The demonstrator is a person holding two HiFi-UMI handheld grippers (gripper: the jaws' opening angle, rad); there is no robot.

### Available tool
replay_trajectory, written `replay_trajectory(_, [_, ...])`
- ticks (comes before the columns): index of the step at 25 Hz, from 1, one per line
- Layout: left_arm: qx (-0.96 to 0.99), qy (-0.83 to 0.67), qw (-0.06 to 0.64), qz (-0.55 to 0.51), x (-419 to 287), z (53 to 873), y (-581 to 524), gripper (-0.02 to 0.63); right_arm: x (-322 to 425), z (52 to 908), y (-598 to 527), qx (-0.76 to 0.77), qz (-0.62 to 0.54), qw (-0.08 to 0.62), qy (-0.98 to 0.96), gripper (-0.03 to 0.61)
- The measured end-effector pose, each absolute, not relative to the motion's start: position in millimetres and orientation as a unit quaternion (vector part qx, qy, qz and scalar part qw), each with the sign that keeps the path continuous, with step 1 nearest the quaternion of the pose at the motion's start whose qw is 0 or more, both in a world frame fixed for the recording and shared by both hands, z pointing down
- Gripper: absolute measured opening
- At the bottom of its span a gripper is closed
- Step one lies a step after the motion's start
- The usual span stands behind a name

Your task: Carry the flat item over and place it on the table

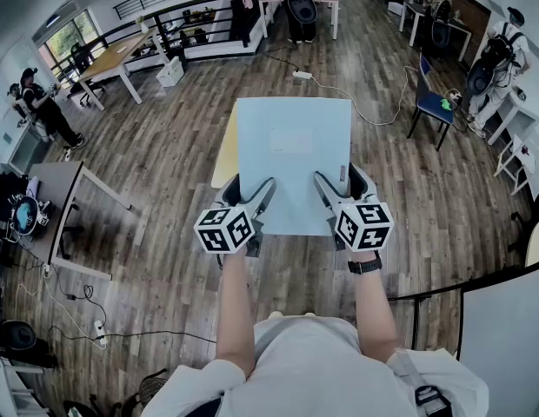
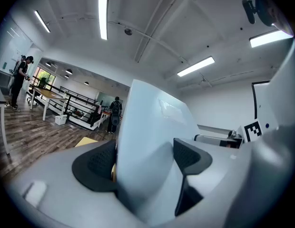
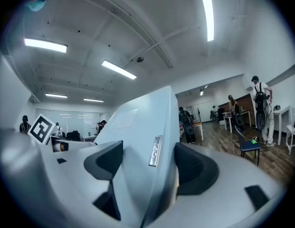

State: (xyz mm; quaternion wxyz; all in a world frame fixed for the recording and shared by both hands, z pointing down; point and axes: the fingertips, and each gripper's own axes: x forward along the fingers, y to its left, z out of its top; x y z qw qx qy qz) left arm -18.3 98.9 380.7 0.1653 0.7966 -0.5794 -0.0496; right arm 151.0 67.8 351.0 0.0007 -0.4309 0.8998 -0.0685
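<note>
A flat pale-blue rectangular item [image 1: 293, 159] hangs level above the wooden floor, straight ahead of me. My left gripper [image 1: 249, 194] is clamped on its near left edge and my right gripper [image 1: 342, 185] on its near right edge, both with jaws spread wide around it. In the left gripper view the item [image 2: 147, 122] rises between the dark pads [image 2: 97, 163], filling my left gripper [image 2: 145, 160]. The right gripper view shows the item [image 3: 138, 122], with a small silver label on its edge, seated between the pads [image 3: 195, 167] of my right gripper [image 3: 151, 167].
A yellow board [image 1: 224, 155] peeks out below the item's left side. A grey table [image 1: 56, 189] stands at the left, a wooden table [image 1: 113, 59] far left, and a blue chair [image 1: 433, 102] at the right. A power strip [image 1: 302, 75] with cable lies ahead. A white panel [image 1: 504, 337] stands near right. People stand around the room.
</note>
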Motion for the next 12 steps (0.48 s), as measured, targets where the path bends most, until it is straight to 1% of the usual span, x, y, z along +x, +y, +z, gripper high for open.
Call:
replay_trajectory(5, [0.8, -0.576, 0.16, -0.048, -1, 380, 95, 0.385, 169, 354, 65, -0.435, -0.072, 0.009, 0.897, 0.333])
replay_trajectory(12, [0.805, -0.57, 0.153, -0.054, 20, 375, 99, 0.385, 190, 350, 70, -0.45, -0.069, 0.042, 0.889, 0.333])
